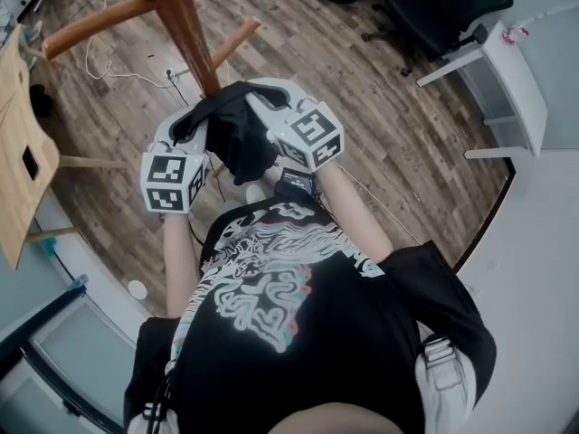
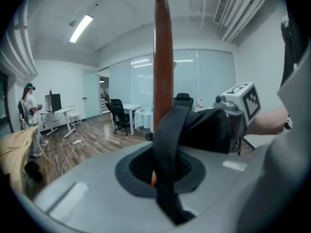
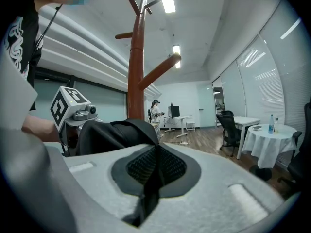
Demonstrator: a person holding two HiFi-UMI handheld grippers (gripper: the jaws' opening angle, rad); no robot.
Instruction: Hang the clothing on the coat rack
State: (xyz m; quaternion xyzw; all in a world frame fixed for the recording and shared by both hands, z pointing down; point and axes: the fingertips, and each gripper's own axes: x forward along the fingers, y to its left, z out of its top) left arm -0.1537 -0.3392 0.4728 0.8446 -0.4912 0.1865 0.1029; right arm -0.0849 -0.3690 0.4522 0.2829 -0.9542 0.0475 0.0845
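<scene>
One black, bunched garment [image 1: 237, 141] spans two grippers, left gripper [image 1: 184, 123] and right gripper [image 1: 261, 103] each clamped on its fabric, one wooden coat rack [image 1: 185, 23] just ahead.

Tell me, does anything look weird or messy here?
Nothing looks wrong. The black clothing is just bunched up, pinched by the left gripper and the right gripper, next to the upright coat rack.
</scene>
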